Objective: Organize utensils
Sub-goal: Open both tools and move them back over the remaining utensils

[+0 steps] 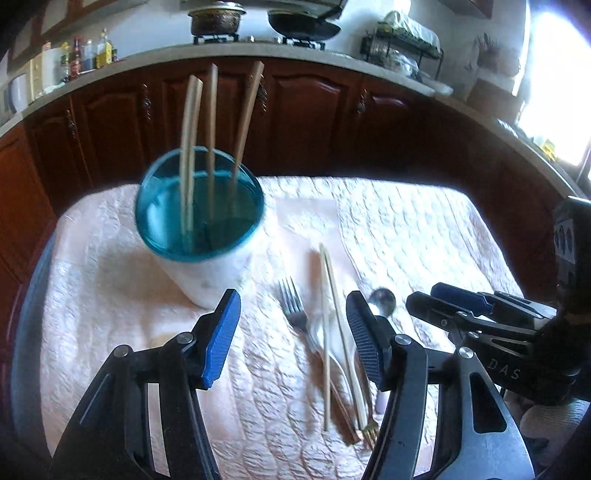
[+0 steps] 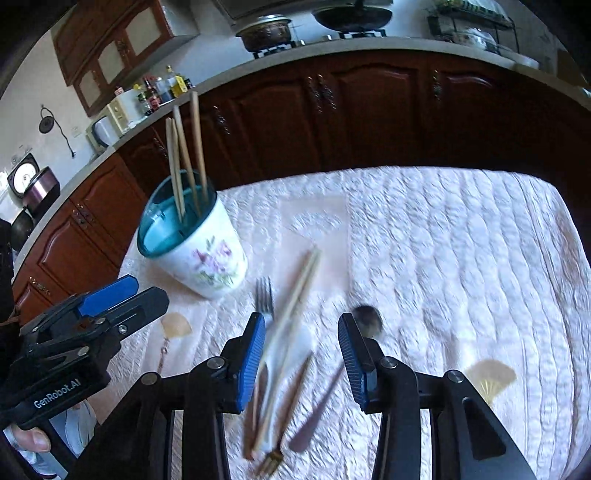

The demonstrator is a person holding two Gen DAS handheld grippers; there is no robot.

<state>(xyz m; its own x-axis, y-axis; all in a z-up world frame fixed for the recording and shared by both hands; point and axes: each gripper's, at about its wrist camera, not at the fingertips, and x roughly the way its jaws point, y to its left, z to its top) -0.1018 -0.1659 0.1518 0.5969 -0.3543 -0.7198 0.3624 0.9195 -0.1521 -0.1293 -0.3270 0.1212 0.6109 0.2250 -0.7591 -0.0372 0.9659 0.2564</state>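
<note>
Left gripper [image 1: 293, 334]: jaws apart, nothing between the pads, poised above the loose cutlery. Blue ribbed pads [image 1: 218, 338] clean of contact. Right gripper [image 2: 302, 363]: jaws likewise apart, gripping nothing, hanging over the same pile just beside the left one. Seen from the left wrist view, right gripper's fingers entering at the right edge, near the spoon.

Cup [image 1: 201, 229]: upright on the quilted cloth [image 1: 424, 236], white wall with a flower print, blue inside. Four chopsticks [image 1: 211, 122] standing in it, leaning against the rim, tops well above it.

Loose items lying flat on the cloth, near the cup and in front of it: metal fork [image 1: 293, 304], tines toward the cup; pair of pale chopsticks [image 1: 327, 295] laid across a white plastic spoon [image 2: 295, 345]; metal spoon [image 1: 384, 301] with its bowl just beside the left gripper's inner finger; a small gold-coloured fork [image 2: 271, 461] at the near end of the pile. Dark brown handles among the pile in the right wrist view; blurred, kind not determinable.

A thumb [image 2: 35, 439] on the left gripper's handle at the lower left of the right wrist view.

Behind: dark wood cabinets [image 2: 369, 107], counter with bottles, pot [image 1: 216, 18] and pan on a stove.
</note>
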